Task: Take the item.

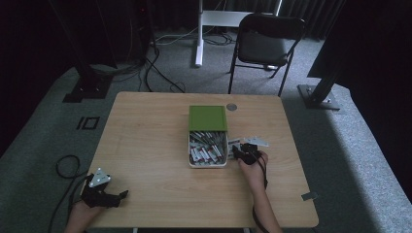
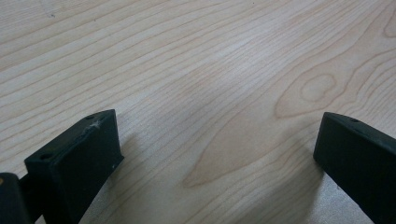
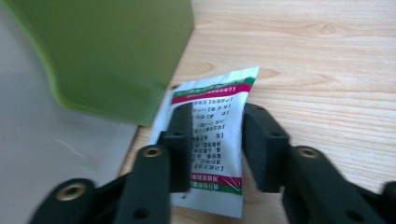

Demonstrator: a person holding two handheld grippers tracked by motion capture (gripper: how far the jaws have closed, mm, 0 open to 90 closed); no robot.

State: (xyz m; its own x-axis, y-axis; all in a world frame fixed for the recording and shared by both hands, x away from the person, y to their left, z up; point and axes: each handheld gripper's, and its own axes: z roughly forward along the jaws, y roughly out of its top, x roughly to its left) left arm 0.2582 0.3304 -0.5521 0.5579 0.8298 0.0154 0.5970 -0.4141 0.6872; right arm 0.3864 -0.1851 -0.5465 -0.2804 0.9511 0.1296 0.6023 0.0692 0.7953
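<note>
You are at a wooden table (image 1: 155, 145) in a dim room with a folding chair (image 1: 265, 41) beyond it. The sachet (image 3: 208, 140) lies flat on the wood just beside the box (image 1: 208, 162), outside it, on its right side. Your right gripper (image 3: 212, 144) straddles the sachet with a jaw on either side, narrowly parted, and whether they already pinch it I cannot tell; that stance looks meant for lifting it by its edges. The box holds many like sachets, its green lid (image 1: 208, 118) slid back to leave the near half exposed. Your left gripper (image 2: 215, 154) rests at the near left corner, jaws wide apart over bare wood, grasping nothing, likely parked clear of the work
</note>
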